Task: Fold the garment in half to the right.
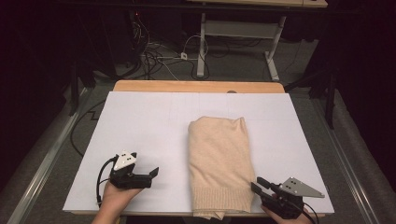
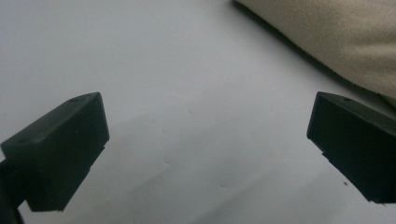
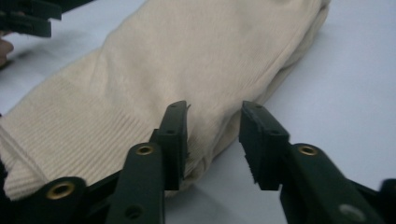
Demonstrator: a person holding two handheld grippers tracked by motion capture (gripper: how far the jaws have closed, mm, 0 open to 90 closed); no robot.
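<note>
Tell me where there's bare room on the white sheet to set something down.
Free: left of the folded sweater above the left tool; the strip behind it; right of it. Crowded: the near right corner, around the right tool.

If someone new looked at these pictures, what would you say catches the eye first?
First the folded beige sweater, lying lengthwise in the middle of the white table, its ribbed hem hanging over the near edge. Next, the right gripper sits open against the sweater's near right edge, while the left gripper, open, rests on bare table to the sweater's left.
</note>
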